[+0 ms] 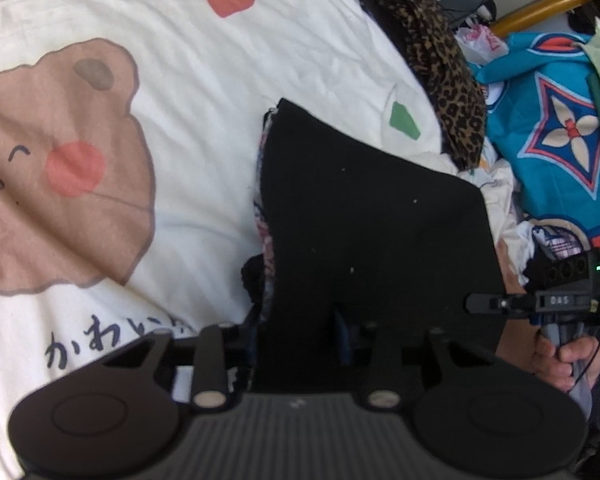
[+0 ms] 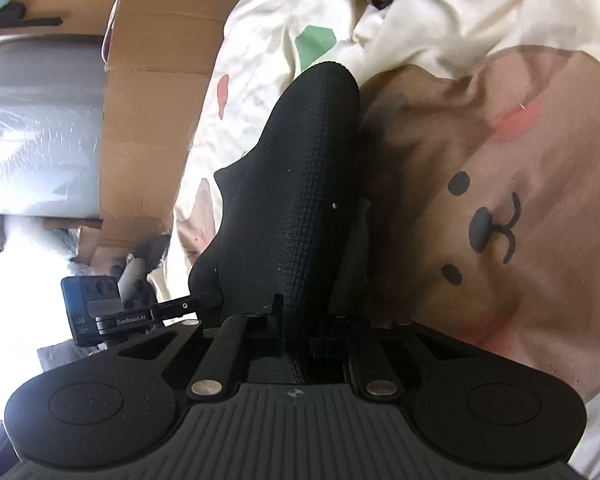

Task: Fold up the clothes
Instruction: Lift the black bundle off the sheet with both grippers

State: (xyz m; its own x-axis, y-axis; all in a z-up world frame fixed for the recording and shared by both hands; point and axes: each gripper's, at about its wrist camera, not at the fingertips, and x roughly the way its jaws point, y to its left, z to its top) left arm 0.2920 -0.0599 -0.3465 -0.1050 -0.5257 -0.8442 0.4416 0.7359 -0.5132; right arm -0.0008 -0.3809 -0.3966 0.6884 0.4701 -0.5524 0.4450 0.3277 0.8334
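**Both grippers on the black garment, over the bear-print bedding**

Right gripper (image 2: 300,320): jaws nearly together, clamped on a fold of the black knit garment (image 2: 300,184). Cloth runs straight ahead from the fingers and ends in a rounded fold lying on the bedding (image 2: 500,200). Cardboard box (image 2: 156,120) off to its left.

Left gripper (image 1: 300,320): black garment (image 1: 372,232) sits between the jaws, draped over them and spreading forward. Jaws part-way apart; fingertips are hidden by the cloth, so I can't tell whether the pads press on it. A patterned inner layer (image 1: 266,240) shows along the cloth's left edge.

Ahead-right of the left gripper: leopard-print cloth (image 1: 440,60), teal patterned fabric (image 1: 560,140). The person's hand (image 1: 560,360) holds the other gripper's handle at far right.
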